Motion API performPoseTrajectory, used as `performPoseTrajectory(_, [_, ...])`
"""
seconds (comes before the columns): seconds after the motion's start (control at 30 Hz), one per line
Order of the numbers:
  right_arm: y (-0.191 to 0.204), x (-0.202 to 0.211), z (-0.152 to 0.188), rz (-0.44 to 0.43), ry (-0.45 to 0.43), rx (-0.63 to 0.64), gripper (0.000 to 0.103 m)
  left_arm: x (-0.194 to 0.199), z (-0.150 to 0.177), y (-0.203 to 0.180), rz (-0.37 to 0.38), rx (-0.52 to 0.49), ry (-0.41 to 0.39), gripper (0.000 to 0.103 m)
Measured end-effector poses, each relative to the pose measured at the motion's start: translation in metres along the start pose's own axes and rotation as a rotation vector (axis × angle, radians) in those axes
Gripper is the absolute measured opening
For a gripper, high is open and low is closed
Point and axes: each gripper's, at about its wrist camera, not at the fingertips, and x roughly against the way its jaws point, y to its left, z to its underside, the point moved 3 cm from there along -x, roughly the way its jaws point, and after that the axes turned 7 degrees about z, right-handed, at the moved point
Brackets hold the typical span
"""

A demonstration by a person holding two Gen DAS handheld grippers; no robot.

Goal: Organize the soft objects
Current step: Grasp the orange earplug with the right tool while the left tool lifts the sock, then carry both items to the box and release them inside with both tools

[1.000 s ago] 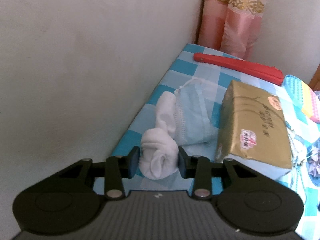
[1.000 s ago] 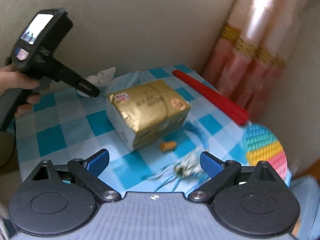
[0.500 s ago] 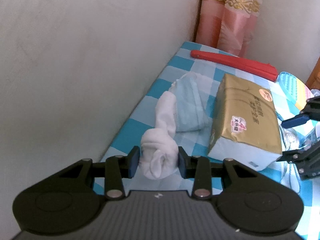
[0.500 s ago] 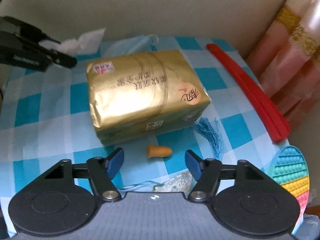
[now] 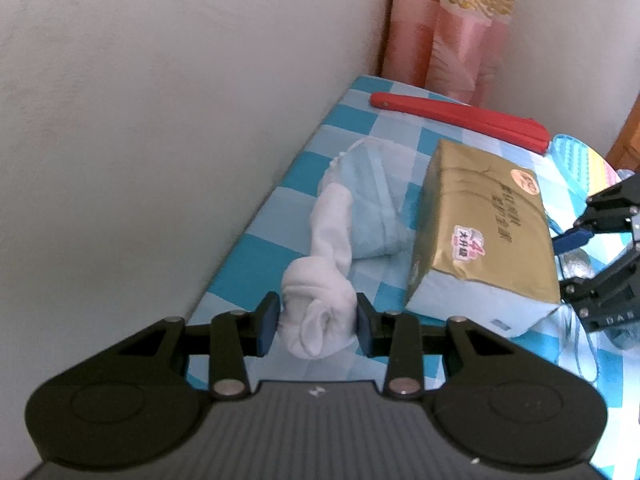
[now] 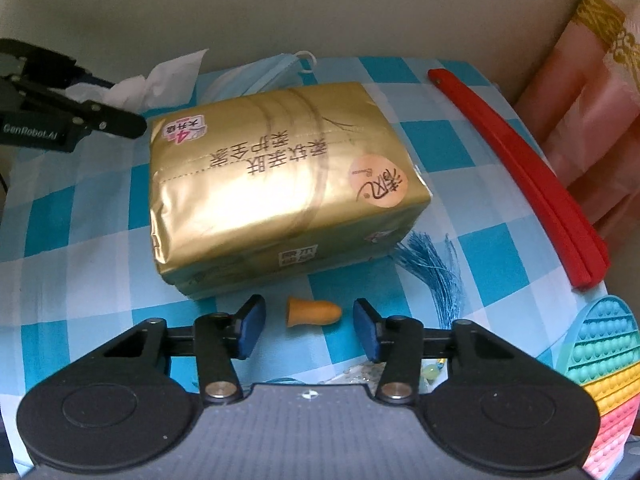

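**Sock held at left, earplug between open fingers at right**

Left gripper (image 5: 318, 322) closed narrow on the rolled end of a white sock (image 5: 320, 280), both blue pads pressing its sides. Rest of the sock stretched toward 12 o'clock, lying over a light blue face mask (image 5: 374, 204) on the blue-and-white checked tablecloth (image 5: 256, 256), close along the wall. At 2 o'clock from the sock, a gold tissue pack (image 5: 486, 232), touching the mask edge. Beyond the pack, toward 12 o'clock, a red folded fan (image 5: 460, 118). At 3 o'clock, only part of the right gripper (image 5: 576, 258), near the pack's corner.

Right gripper (image 6: 310, 324) half open, gripping nothing. Between its fingers an orange foam earplug (image 6: 312, 311), lying on the cloth and apart from both pads; hidden from the left wrist view. Also seen only from the right wrist: a blue tassel (image 6: 434, 264) at 1 o'clock, just beside the tissue pack (image 6: 276, 184), and much more of a rainbow pop-it mat (image 6: 604, 368) at 3 o'clock. Sock only a white crumpled bit here, at 10 o'clock behind the pack, next to the left gripper's black fingers (image 6: 100, 116). Mask (image 6: 256, 74) peeking out at 12 o'clock, fan (image 6: 516, 176) at 2 o'clock.
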Motion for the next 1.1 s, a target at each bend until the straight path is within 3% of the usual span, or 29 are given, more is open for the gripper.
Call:
performPoseTrajectory(0.13, [-0.002,0.0,-0.001,-0.019,0.0,-0.014,0.034,-0.003,0.001,-0.001,0.002,-0.005,0.011,0.038])
performPoseTrajectory(0.33, [0.002,0.004,-0.001,0.008,-0.006,-0.014,0.033,-0.003,0.002,-0.001,0.003,-0.009,0.014,0.038])
performPoseTrajectory(0.73, [0.044,0.066,0.015,0.024,-0.053,-0.116,0.033,0.024,0.022,-0.013,0.088,-0.094,0.073,0.038])
performPoseTrajectory(1.1, [0.094,0.108,0.076,0.149,0.005,-0.313,0.033,0.06,0.045,-0.061,0.234,-0.256,0.113,0.038])
